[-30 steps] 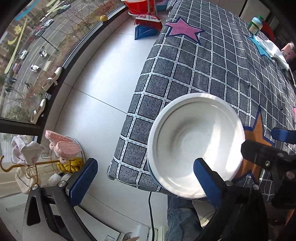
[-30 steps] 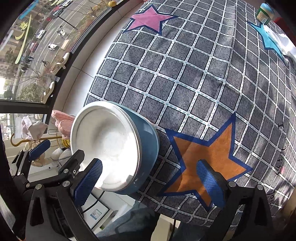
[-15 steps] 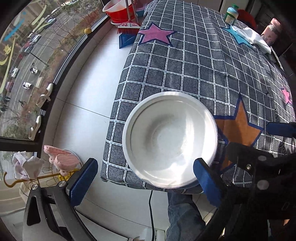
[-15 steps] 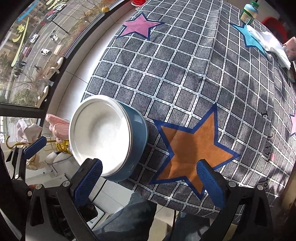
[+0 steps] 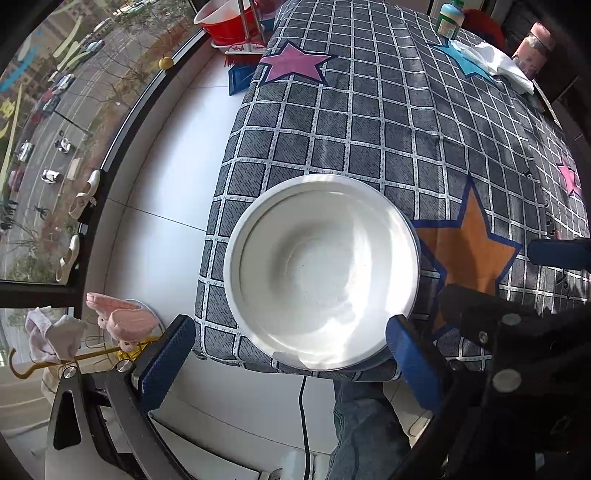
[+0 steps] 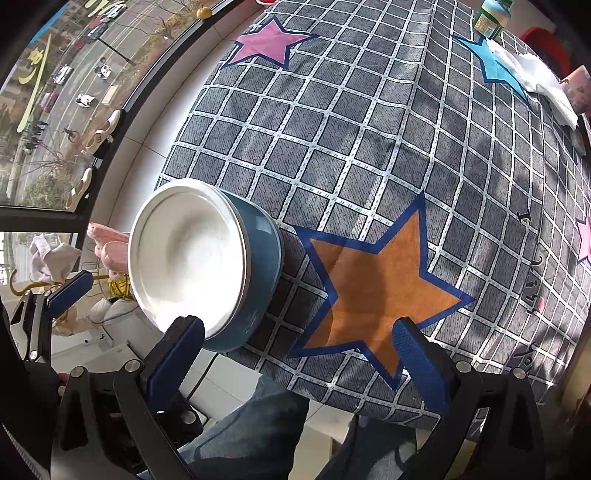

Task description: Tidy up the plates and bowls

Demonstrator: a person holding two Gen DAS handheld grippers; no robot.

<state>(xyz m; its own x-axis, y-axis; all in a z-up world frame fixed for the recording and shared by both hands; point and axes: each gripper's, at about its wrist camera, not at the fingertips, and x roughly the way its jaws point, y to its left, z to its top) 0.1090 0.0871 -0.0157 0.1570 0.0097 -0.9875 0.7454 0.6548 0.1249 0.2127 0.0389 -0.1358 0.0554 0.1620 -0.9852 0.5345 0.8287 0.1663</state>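
A bowl point(image 5: 321, 273), white inside and blue outside, stands on the near left corner of the table point(image 5: 369, 110), which wears a grey checked cloth. My left gripper point(image 5: 288, 362) hovers open above and just in front of it. Its right fingertip shows against the near rim and holds nothing. In the right wrist view the bowl point(image 6: 192, 262) is at the left, beside an orange star point(image 6: 373, 280). My right gripper point(image 6: 299, 358) is open over the star's near edge, its left fingertip in front of the bowl's rim. One blue pad point(image 6: 70, 288) of the left gripper shows beyond the bowl.
At the table's far end are a green-capped bottle point(image 5: 448, 18), a white cloth point(image 5: 498, 62) and a pink cup point(image 5: 535, 48). A red basin point(image 5: 229, 22) and a broom sit on the white floor by the window. A person's jeans leg point(image 5: 365, 424) is below the table edge.
Both grippers have drawn back from the bowl, still open. In the left wrist view the bowl has shifted from the right finger to midway between the fingers. The bowl stays on the corner.
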